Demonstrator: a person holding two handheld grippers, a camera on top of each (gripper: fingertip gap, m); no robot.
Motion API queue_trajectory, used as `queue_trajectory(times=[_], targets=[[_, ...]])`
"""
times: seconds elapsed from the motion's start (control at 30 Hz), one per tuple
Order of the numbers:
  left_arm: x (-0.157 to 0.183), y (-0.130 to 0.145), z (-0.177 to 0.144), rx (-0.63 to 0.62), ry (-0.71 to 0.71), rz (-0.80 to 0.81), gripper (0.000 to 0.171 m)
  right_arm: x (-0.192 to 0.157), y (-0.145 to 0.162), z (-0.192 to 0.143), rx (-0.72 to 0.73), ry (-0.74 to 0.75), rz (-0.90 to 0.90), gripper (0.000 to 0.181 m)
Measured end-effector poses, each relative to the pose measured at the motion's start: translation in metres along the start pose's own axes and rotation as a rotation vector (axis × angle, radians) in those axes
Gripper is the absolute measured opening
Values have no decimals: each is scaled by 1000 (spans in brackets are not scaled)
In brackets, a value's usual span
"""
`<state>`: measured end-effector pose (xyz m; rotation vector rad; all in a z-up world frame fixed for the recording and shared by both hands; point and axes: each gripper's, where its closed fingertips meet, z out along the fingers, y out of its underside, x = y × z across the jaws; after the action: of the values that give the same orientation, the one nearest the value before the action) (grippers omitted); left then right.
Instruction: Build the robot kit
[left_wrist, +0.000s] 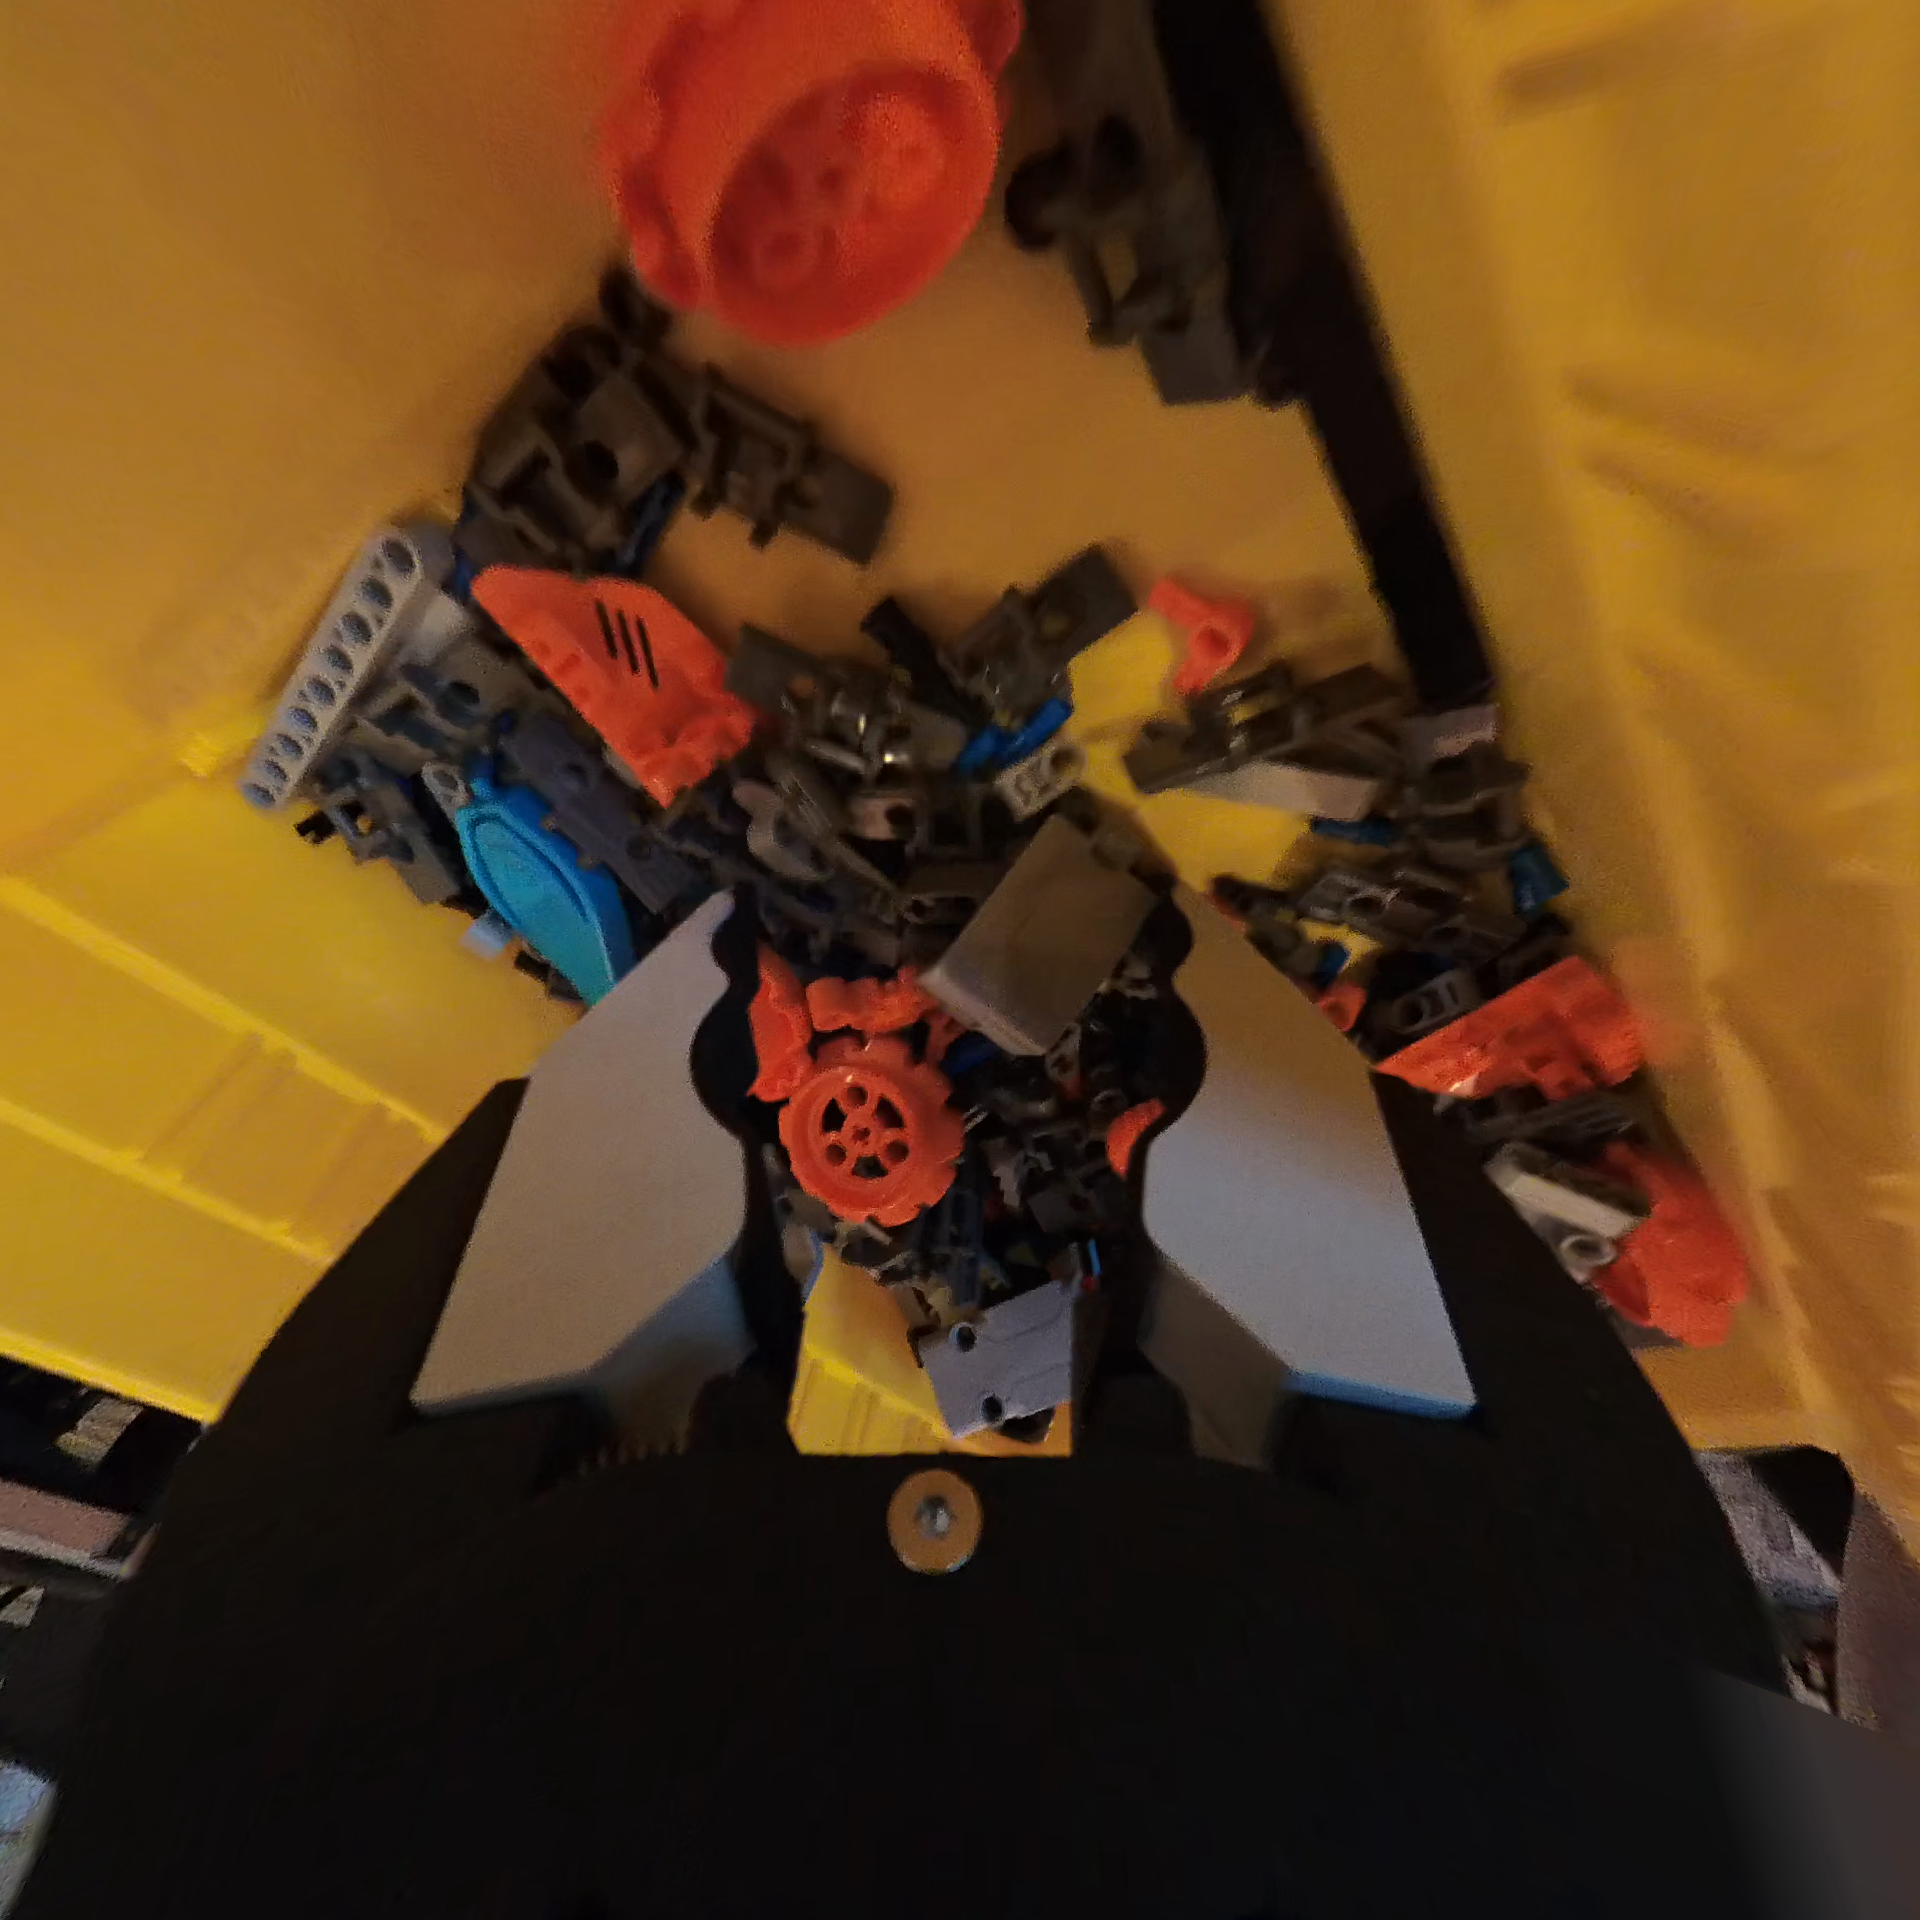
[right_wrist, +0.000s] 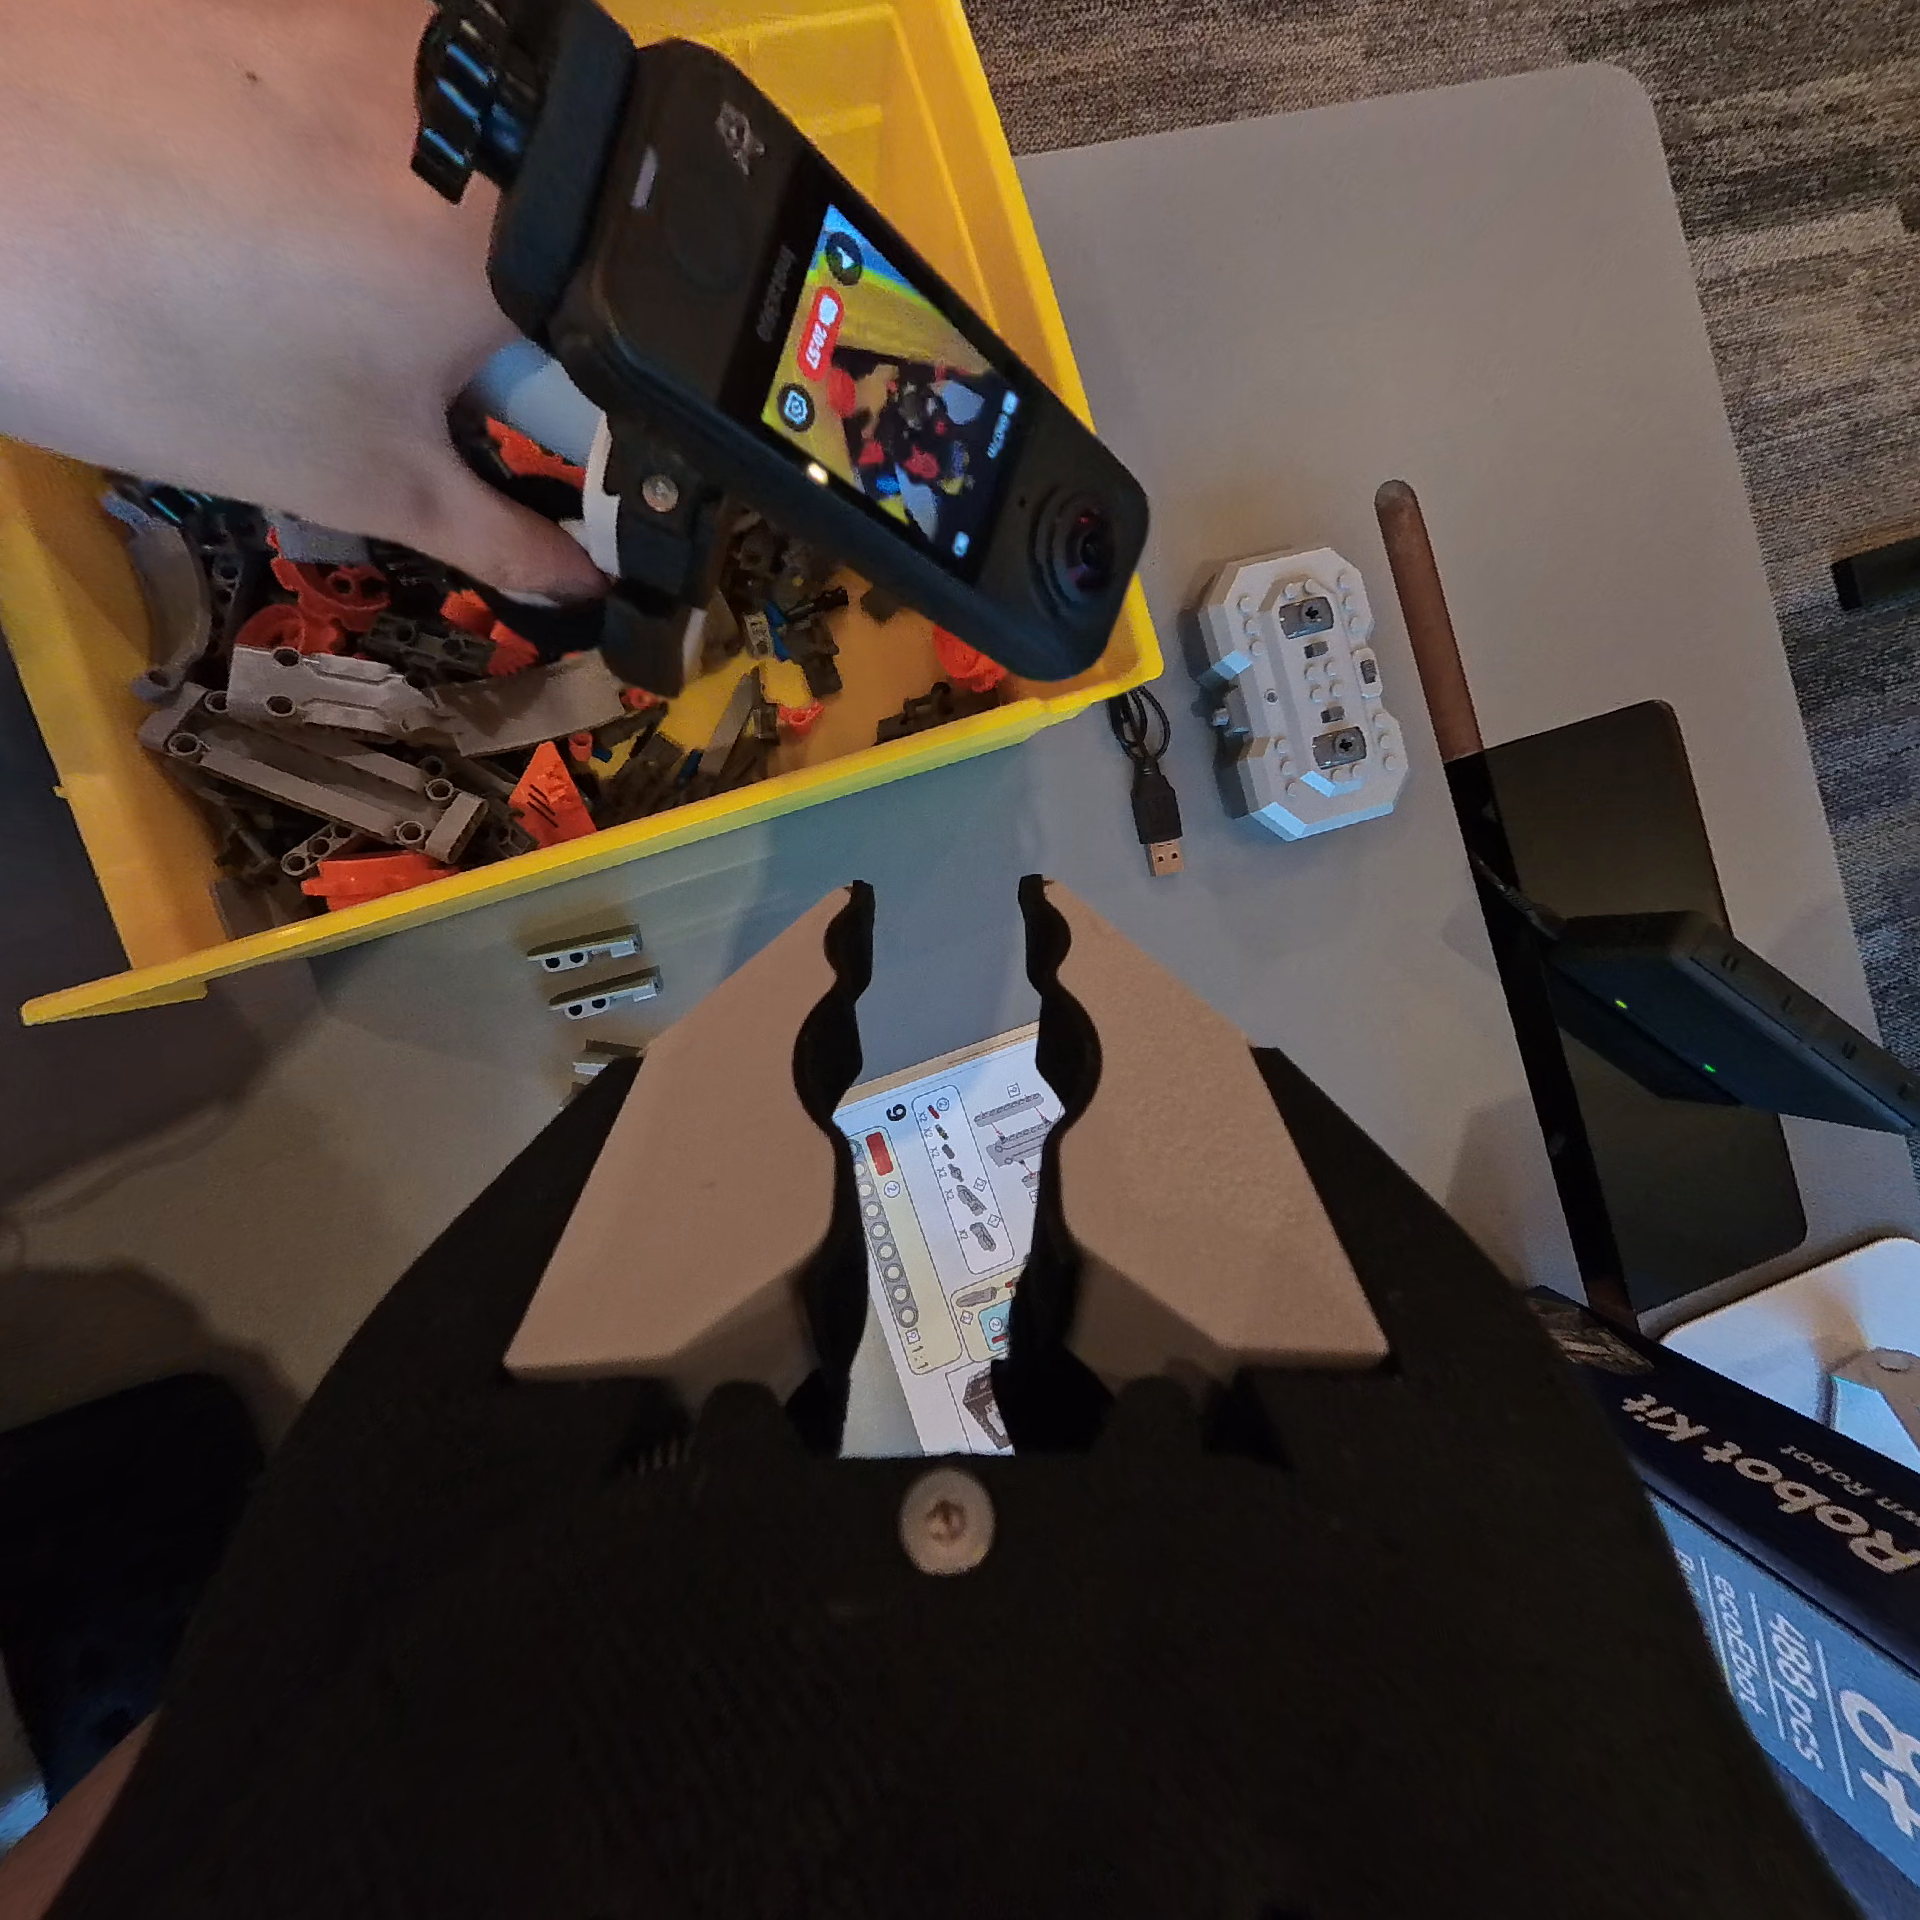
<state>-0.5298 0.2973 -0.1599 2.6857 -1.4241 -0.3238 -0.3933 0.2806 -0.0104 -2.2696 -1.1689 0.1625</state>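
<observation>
Left wrist view: the left tool (left_wrist: 951, 935) reaches down into a yellow bin (left_wrist: 260, 312), its jaws spread wide over a heap of building-toy parts, gripping nothing. Between the fingers lie an orange gear (left_wrist: 860, 1135) and a grey slab piece (left_wrist: 1039, 935). A large orange wheel (left_wrist: 810, 156) sits at the top centre, a blue oval part (left_wrist: 540, 883) and a light grey holed beam (left_wrist: 332, 665) at centre left.

Right wrist view: the right tool (right_wrist: 945, 894) hovers above the grey counter (right_wrist: 1351, 364), jaws parted by a narrow gap with nothing in them. Under it lies an instruction sheet (right_wrist: 935, 1195). The bin fills the upper left of the frame, where a hand (right_wrist: 208, 291) holds the other tool, topped by a black camera (right_wrist: 810, 364). Two small grey connectors (right_wrist: 592, 971) lie on the counter below the bin. A USB cable (right_wrist: 1153, 790) and a white-grey hub block (right_wrist: 1299, 691) rest at centre right; a dark box (right_wrist: 1787, 1558) occupies the lower right corner
</observation>
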Motion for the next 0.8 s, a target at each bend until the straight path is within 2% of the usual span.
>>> queue_trajectory(times=[0.07, 0.2, 0.47, 0.8], targets=[[-9, 14, 2, -53, -36, 2, 51, 0, 0, 0, -3, 1, 1, 29], [-16, 24, 2, -65, -19, -10, 41, -1, 1, 2, -10, -1, -3, 29], [-24, 43, -8, -52, 8, -51, 37, -1, 1, 2, -13, -1, -5, 29], [-16, 76, -20, -58, 72, -80, 33, -1, 1, 4, -21, -2, -6, 29]])
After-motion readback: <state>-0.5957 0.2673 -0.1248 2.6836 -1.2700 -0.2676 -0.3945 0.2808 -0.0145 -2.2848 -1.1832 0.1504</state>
